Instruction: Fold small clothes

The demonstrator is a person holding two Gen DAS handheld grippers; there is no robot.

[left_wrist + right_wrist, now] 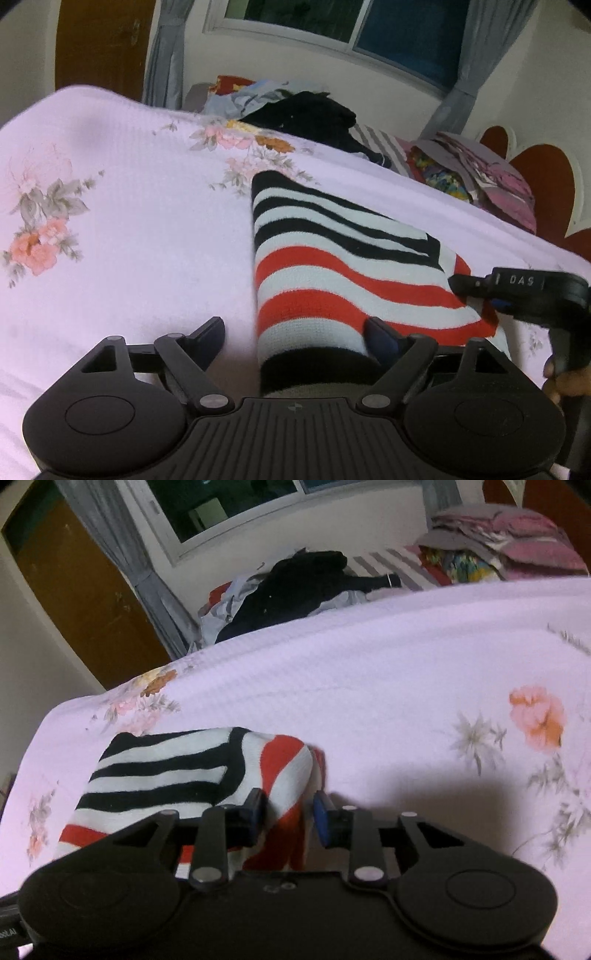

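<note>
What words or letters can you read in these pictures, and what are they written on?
"DAS" - pale letters on the black body of the right tongs, seen from the left wrist camera beside the striped garment.

Pale lettering at the left edge of the right wrist view, on a black part, is cut off and too blurred to read.

No other text shows.

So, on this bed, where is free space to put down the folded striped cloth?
Bare floral bedspread lies left of the striped garment, up to the flower prints. More bare sheet lies to its right, in the right wrist view. Crowded: the far edge under the window, with the dark clothes pile and the stacked fabrics.
</note>
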